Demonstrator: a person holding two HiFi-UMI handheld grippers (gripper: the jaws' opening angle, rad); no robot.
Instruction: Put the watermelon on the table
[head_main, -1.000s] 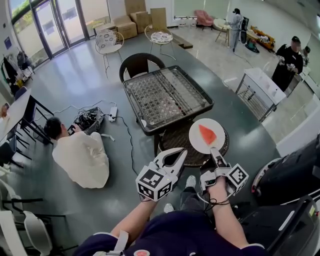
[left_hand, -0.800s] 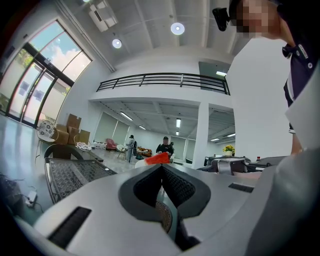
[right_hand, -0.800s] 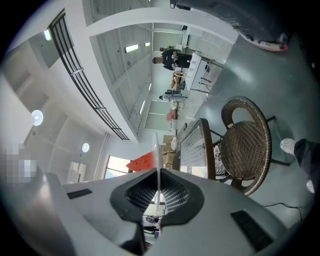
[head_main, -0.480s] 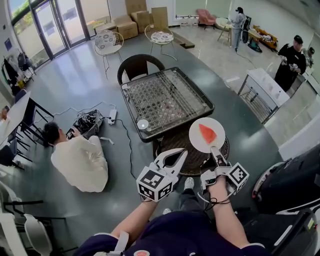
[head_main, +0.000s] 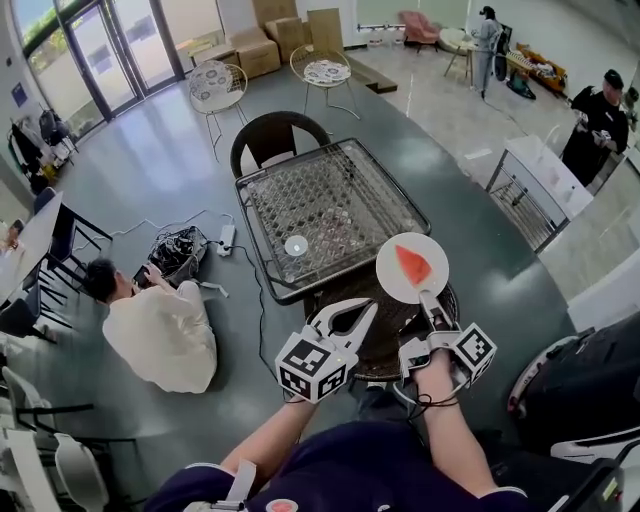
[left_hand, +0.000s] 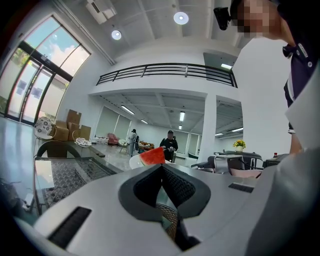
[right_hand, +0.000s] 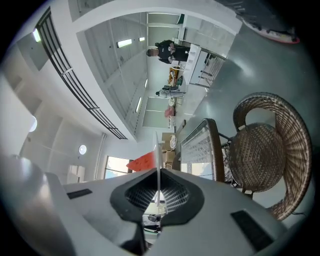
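Observation:
A red watermelon slice (head_main: 413, 265) lies on a round white plate (head_main: 400, 283). My right gripper (head_main: 428, 297) is shut on the plate's near rim and holds it level over a wicker chair (head_main: 385, 330), just off the near right corner of the glass-topped table (head_main: 330, 205). In the right gripper view the plate (right_hand: 158, 150) shows edge-on between the pads, with the slice (right_hand: 144, 161) on it. My left gripper (head_main: 370, 306) hangs beside the plate, shut and with nothing in it. The left gripper view shows the slice (left_hand: 151, 156) just past that gripper (left_hand: 161, 167).
A small white round object (head_main: 296, 245) sits on the table near its front edge. A dark chair (head_main: 275, 130) stands at the far side. A person (head_main: 160, 330) sits on the floor at left beside cables (head_main: 180, 245). A white counter (head_main: 545, 180) is at right.
Both grippers and the plate with the slice have moved toward the table, which now sits closer in view. The grip on the plate is unchanged.

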